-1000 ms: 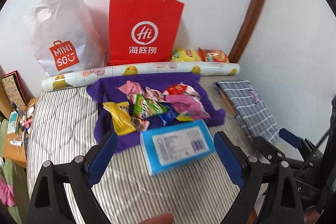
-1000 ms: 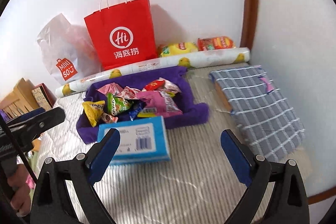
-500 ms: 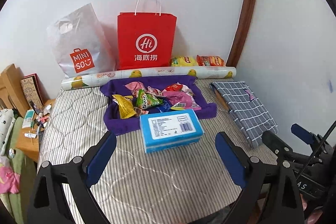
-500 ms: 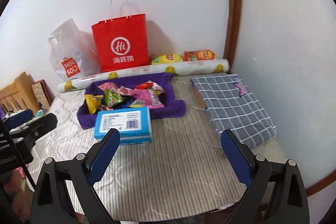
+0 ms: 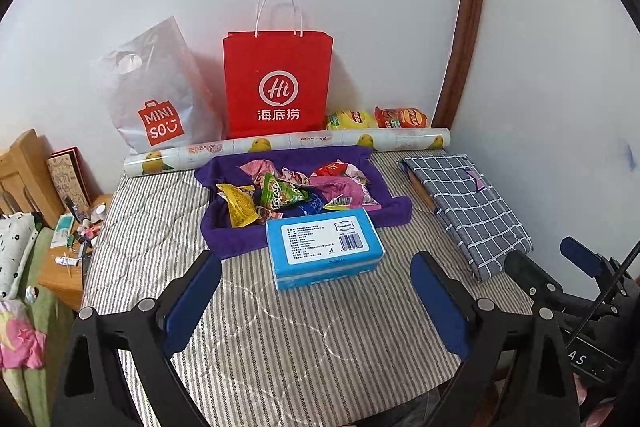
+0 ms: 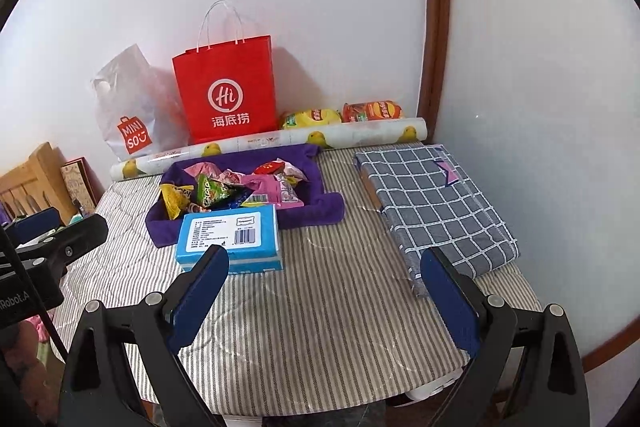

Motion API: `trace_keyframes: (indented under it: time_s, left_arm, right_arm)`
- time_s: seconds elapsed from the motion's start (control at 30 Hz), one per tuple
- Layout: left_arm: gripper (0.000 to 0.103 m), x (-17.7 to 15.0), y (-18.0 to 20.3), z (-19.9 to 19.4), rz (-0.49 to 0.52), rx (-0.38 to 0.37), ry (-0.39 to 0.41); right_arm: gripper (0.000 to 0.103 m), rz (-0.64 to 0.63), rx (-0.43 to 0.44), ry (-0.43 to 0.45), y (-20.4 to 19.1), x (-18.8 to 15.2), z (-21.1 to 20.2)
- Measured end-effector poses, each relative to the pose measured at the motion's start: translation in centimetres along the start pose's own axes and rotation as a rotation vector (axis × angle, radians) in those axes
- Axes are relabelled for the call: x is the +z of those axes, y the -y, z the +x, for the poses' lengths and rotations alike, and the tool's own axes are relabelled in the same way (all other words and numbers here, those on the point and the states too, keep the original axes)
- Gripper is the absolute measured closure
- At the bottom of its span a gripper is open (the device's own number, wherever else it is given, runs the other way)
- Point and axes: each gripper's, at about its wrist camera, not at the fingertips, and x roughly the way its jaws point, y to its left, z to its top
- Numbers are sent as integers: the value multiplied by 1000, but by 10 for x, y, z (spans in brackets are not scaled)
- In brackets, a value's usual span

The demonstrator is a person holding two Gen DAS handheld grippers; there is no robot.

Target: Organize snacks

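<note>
Left wrist view: you held the left gripper (image 5: 316,301) agape and empty above the striped mattress (image 5: 280,347); the right gripper (image 6: 324,297) likewise, presumably surveying. At twelve o'clock lay the blue box (image 5: 322,247), touching the purple towel (image 5: 396,209) that corralled the snacks (image 5: 292,193).
</note>
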Motion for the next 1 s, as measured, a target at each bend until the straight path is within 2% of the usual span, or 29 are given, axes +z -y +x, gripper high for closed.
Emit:
trace_keyframes:
  time_s: [1.0]
  left_arm:
    - [7,-3,3,-4,5,10,13]
  right_arm:
    - [7,4,12,20,0,-2,-12]
